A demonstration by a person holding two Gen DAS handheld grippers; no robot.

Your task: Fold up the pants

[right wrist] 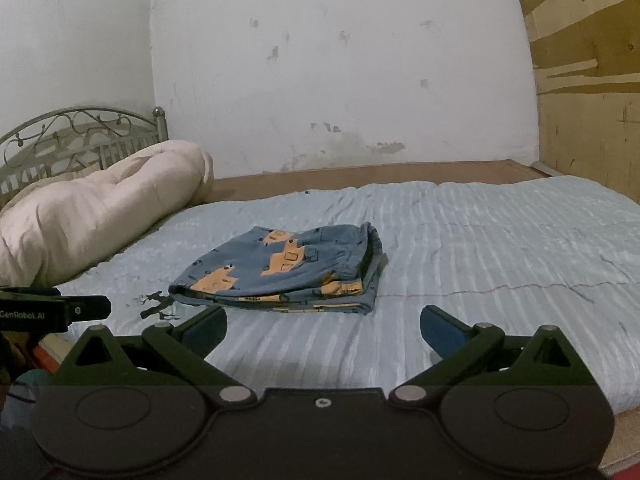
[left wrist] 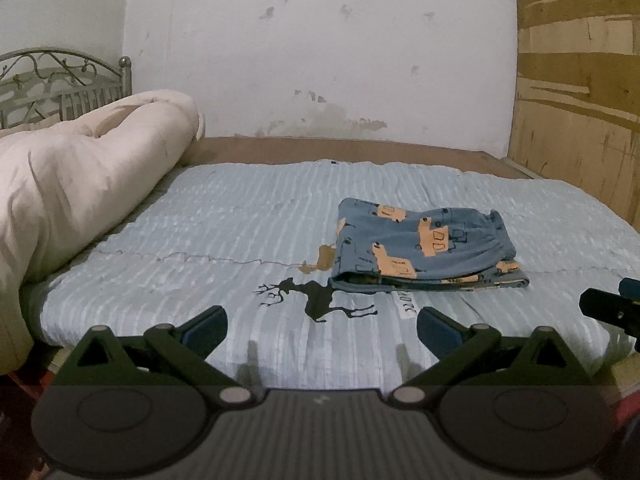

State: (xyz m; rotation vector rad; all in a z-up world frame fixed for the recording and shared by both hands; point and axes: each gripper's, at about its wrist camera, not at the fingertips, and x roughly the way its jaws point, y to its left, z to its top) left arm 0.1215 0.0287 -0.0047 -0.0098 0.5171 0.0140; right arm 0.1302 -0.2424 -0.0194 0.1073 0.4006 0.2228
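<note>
Pants [left wrist: 424,252] lie folded in a compact blue stack right of centre on the bed [left wrist: 200,216], apparently finished. Left gripper [left wrist: 322,326] and right gripper [right wrist: 324,326] hang near it, jaws wide apart, empty; best leave the stack undisturbed.

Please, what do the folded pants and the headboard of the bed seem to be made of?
Folded pants: likely soft cotton knit, matte; they lie limp in thin layers with a gathered waistband.
Headboard: seemingly metal, dull grey finish; thin curled scrollwork, slim bars and a round knob on its post suggest wrought iron or steel.
</note>
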